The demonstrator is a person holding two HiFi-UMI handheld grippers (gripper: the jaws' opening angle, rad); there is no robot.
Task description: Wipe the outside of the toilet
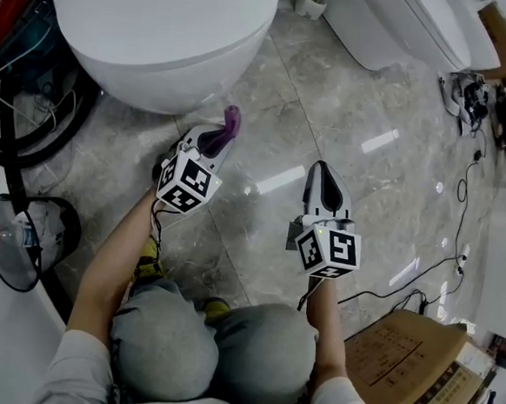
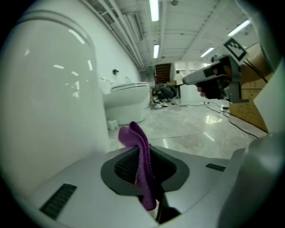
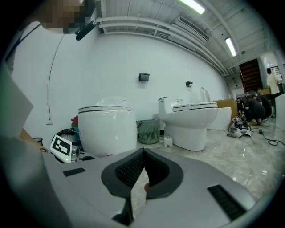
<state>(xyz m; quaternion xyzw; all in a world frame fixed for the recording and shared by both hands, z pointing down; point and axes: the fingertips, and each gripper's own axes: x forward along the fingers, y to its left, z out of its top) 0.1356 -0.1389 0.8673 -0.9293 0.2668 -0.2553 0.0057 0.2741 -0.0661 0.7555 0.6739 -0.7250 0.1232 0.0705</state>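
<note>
The left gripper [image 1: 220, 140] [image 2: 149, 180] had its jaws closed on a purple cloth [image 1: 231, 121] [image 2: 141, 160]. The cloth was pinched between the dark pads, and a folded end stood up past the tips. The gripper pointed at the lower side of the toilet [image 1: 162, 33] [image 2: 44, 98], and the cloth was near the bowl's wall; no view showed whether they touched. In the left gripper view the white bowl filled the left side, close to the jaws.

The right gripper [image 1: 322, 169] [image 3: 142, 168] was closed at the tips with nothing between the pads. It hung over the floor [image 1: 385, 190], apart from the toilet and to the right of the left gripper, pointing the same way. Its own view showed the toilet [image 3: 107, 129] ahead and to the left, with the left gripper's marker cube low beside it.

The person's knees [image 1: 215, 346] showed at the bottom of the head view, bent over the marble floor. A second toilet [image 1: 406, 26] [image 3: 191, 120] stood to the right, well apart from the first. A mesh basket [image 3: 149, 131] sat against the wall between the two. A box [image 1: 414, 375] lay at the person's right side, and a black cable [image 1: 404, 274] ran across the floor near it.
</note>
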